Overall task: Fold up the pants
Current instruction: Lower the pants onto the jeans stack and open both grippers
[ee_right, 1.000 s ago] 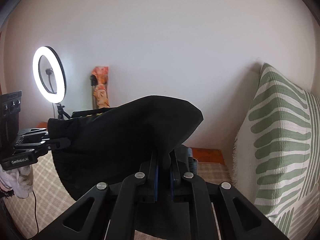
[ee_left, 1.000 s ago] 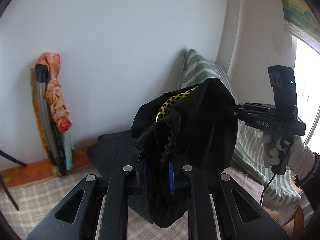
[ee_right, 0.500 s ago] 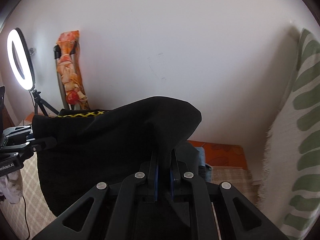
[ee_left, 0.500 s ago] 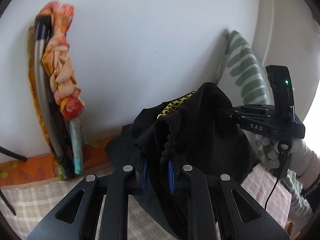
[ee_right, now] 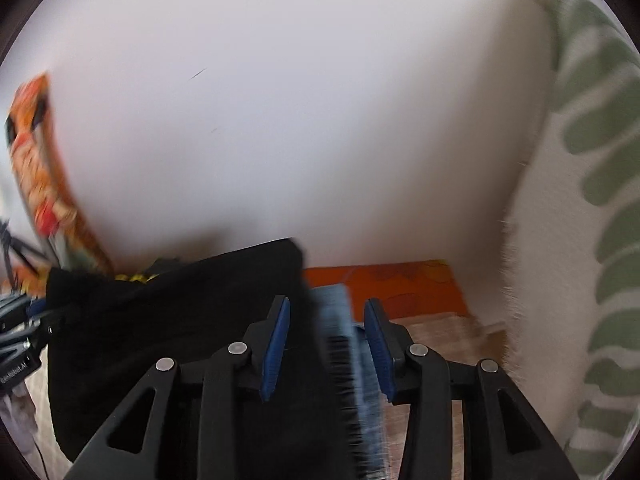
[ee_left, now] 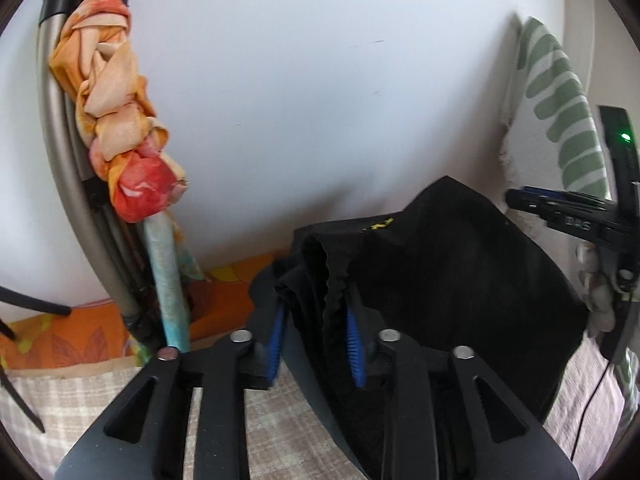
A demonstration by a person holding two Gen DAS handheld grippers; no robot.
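The black pants (ee_left: 452, 280) with a yellow-patterned waistband lie bunched on the checked surface near the wall. My left gripper (ee_left: 316, 344) has its blue pads spread apart, with the gathered black waistband still lying between them. My right gripper (ee_right: 326, 348) is open, its pads wide apart; the black pants (ee_right: 180, 332) edge and a blurred blue piece lie between the fingers. The right gripper also shows at the far right of the left wrist view (ee_left: 560, 212), and the left gripper shows at the left edge of the right wrist view (ee_right: 24, 328).
A white wall stands close ahead. A folded metal frame wrapped in orange cloth (ee_left: 120, 140) leans on it at the left. A green-and-white leaf-print cushion (ee_right: 592, 240) is at the right. An orange sheet (ee_right: 400, 288) lies along the wall foot over a checked cover (ee_left: 72, 412).
Both grippers have moved down and forward toward the wall, lowering the pants onto the surface. Both jaws have opened and let go of the cloth.
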